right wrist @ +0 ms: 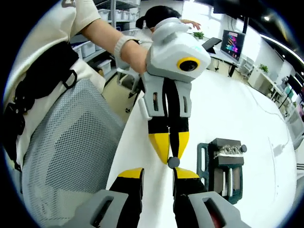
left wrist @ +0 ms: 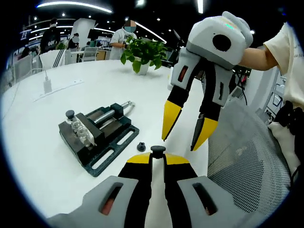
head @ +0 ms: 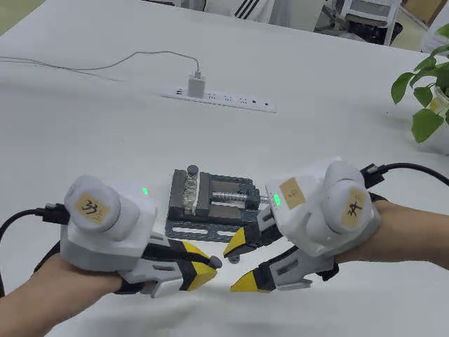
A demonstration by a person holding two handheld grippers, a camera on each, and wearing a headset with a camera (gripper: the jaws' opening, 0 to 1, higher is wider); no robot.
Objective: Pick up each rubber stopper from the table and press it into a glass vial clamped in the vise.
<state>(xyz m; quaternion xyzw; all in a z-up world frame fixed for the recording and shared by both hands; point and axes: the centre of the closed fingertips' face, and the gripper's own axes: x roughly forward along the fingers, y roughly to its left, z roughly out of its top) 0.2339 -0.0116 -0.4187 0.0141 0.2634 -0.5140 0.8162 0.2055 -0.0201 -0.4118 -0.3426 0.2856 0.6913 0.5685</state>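
Observation:
A small blue-grey vise (head: 223,205) stands on the white table and clamps a row of glass vials (head: 189,195). The far vial wears a dark rubber stopper (head: 192,169). My left gripper (head: 209,267) is shut on another dark stopper (left wrist: 157,151) just in front of the vise. Facing it tip to tip, my right gripper (head: 237,267) is open with nothing between its yellow fingertips (right wrist: 130,173). A loose stopper (left wrist: 141,146) lies on the table beside the vise base, below the two grippers.
A white power strip (head: 217,97) with a plugged charger and cable lies beyond the vise. A potted plant (head: 428,84) stands at the far right. A grey mesh chair (right wrist: 71,156) sits at the near table edge. People stand in the background.

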